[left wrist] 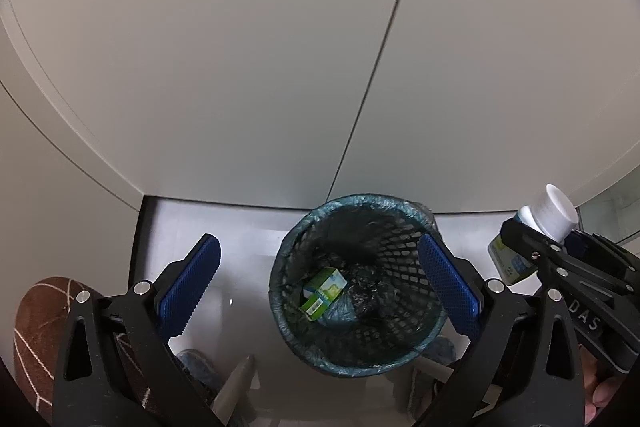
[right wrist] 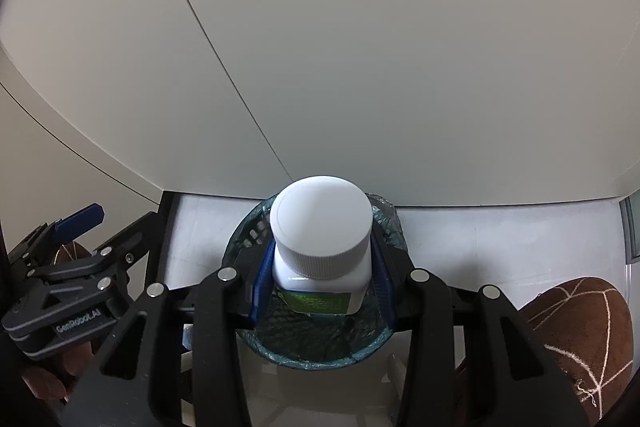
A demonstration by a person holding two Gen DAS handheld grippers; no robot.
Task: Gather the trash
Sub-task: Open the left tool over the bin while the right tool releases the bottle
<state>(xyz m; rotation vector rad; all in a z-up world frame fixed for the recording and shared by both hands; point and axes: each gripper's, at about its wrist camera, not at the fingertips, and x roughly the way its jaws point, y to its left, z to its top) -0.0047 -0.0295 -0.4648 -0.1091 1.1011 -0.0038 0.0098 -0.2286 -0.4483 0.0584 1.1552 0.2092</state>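
Bottle gripped over the bin, one box already in!

The white-capped bottle (right wrist: 320,255) sat clamped between the blue pads of the right gripper (right wrist: 318,279), held right above the black mesh bin (right wrist: 244,247) with its blue-green liner. The right wrist view showed the cap and green label close up but hid the inside of the bin; the left wrist view looked straight down into the bin (left wrist: 360,223) and caught one green-and-white box (left wrist: 323,293) lying at the bottom, with the bottle (left wrist: 536,231) off at the right edge, beside the bin's rim from that angle. The left gripper (left wrist: 320,279) hung with its fingers wide apart, holding nothing. Count: one bottle, one box, one bin, two grippers, and a brown slipper (left wrist: 36,331) in each view's lower corner.
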